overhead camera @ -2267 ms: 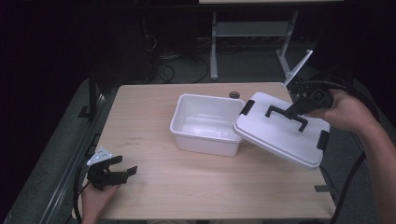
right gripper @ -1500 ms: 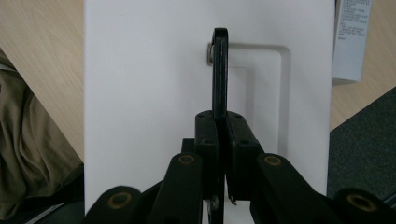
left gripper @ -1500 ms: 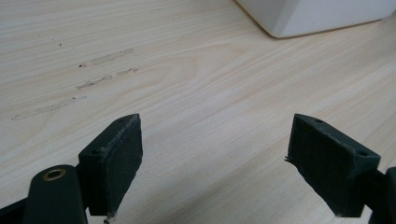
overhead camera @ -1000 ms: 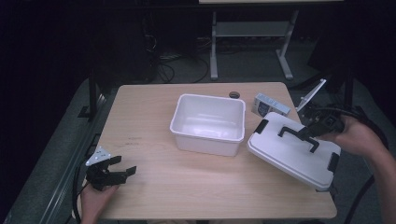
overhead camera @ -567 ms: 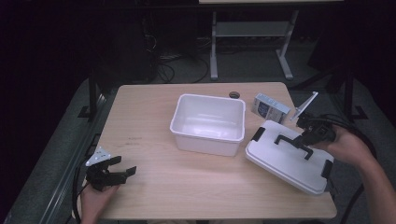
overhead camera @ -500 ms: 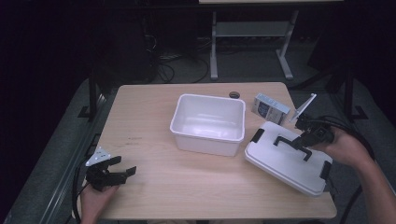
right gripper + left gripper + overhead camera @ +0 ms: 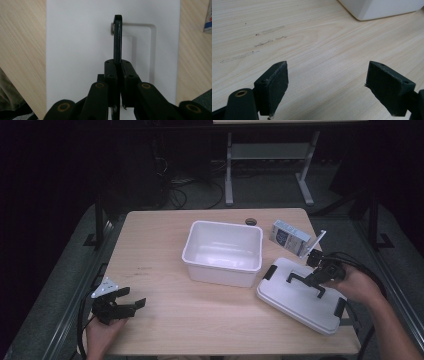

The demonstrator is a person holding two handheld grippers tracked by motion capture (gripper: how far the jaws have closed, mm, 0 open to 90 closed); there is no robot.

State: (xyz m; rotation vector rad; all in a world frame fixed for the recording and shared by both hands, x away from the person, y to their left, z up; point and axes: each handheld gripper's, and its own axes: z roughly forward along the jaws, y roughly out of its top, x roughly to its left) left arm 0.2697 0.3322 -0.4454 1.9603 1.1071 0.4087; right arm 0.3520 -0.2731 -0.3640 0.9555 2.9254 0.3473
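At near left corner of the table [image 7: 165, 240], the person's left hand [image 7: 102, 335] is resting w/ palm down, forearm coming in from the bottom edge, holding the left hand-held gripper [image 7: 131, 304] low over the wood and pointing to the right. Its jaws are standing wide apart w/ nothing btwn them; in the left gripper view they are framing bare wood, w/ a corner of the white tub [image 7: 384, 8] beyond. On near right side, the right forearm is reaching in diagonally from the bottom right corner, hand [image 7: 357, 285] wrapped around the right hand-held gripper [image 7: 311, 280], which is pointing left. That one is clamping the black handle [image 7: 117, 37] of the white lid [image 7: 295, 300]; the lid is lying on the table just right of the tub [image 7: 225, 251]. Farther back, a small blue-and-white carton [image 7: 289, 236] is sitting near the right edge, just beyond the lid.
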